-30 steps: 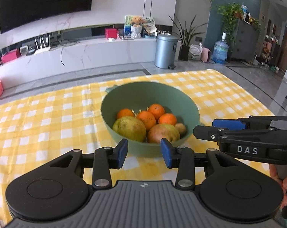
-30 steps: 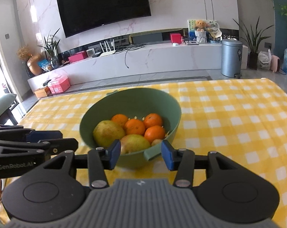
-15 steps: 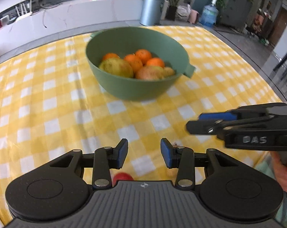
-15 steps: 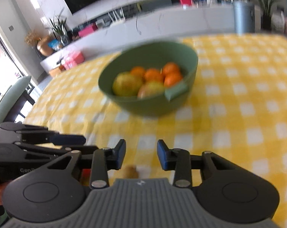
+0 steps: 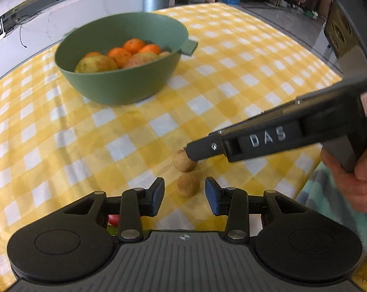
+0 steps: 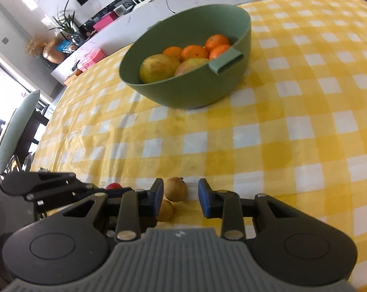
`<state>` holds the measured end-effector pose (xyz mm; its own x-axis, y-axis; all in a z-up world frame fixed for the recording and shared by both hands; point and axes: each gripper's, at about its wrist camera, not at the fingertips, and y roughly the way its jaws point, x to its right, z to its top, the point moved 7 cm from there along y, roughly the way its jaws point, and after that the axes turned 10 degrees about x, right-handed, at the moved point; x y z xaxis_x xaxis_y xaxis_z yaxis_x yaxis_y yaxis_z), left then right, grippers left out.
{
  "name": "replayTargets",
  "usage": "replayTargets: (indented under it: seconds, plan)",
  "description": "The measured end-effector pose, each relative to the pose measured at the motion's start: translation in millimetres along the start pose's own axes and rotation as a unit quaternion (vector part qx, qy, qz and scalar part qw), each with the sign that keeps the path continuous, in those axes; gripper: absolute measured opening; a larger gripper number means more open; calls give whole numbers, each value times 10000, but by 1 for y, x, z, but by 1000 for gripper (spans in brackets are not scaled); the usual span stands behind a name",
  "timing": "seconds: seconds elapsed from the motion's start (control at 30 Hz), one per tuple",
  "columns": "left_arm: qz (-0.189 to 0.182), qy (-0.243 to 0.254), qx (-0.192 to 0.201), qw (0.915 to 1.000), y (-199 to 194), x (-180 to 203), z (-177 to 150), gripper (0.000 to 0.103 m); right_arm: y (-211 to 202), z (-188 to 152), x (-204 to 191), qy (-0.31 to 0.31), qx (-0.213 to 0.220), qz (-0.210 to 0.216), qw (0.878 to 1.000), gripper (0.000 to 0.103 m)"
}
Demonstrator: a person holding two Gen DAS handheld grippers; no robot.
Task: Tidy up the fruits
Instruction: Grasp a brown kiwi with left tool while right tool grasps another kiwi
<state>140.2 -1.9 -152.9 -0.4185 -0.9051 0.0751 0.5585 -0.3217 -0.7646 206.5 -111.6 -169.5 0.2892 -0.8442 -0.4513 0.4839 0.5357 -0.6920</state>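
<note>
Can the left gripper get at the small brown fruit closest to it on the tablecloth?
Probably yes. The left gripper is open, and the nearer brown fruit lies just ahead between its fingers with bare tablecloth around it. The right gripper crowds the farther brown fruit, not this one.

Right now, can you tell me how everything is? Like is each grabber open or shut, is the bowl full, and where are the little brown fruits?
Left gripper: open, holding nothing.
Right gripper: open, holding nothing.
Green bowl: upright on the tablecloth, holding fruit.
Oranges: inside the bowl.
Nearer brown fruit: loose on the cloth, in front of the left gripper.
Farther brown fruit: loose on the cloth, by the right gripper's tip.
Red fruit: on the cloth, mostly hidden.
</note>
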Motion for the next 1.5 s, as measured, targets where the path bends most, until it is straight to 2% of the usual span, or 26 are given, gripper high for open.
replayTargets:
  seconds: [0.33, 0.6, 0.8, 1.03, 1.4, 1.5]
  plan:
    - [21, 65, -164, 9998, 14, 6, -6, 46, 2, -1, 5, 41, -41, -41, 10000, 29]
    - [12, 158, -158, 9997, 20, 11, -6, 27, 3, 0, 5, 37, -45, -51, 10000, 29]
    - [-3, 115, -82, 9999, 16, 10, -4, 26, 4, 0, 5, 21, -37, -25, 10000, 29]
    - [82, -258, 142, 9995, 0, -6, 3, 26, 4, -1, 2, -50, 18, 19, 10000, 29]
    - [781, -1108, 411, 9899, -12, -57, 9, 26, 12, -4, -6, -180, -90, 79, 9998, 29]
    - [858, -1200, 480, 9879, -13, -64, 11, 26, 18, -7, -8, -276, -177, 4, 9995, 24]
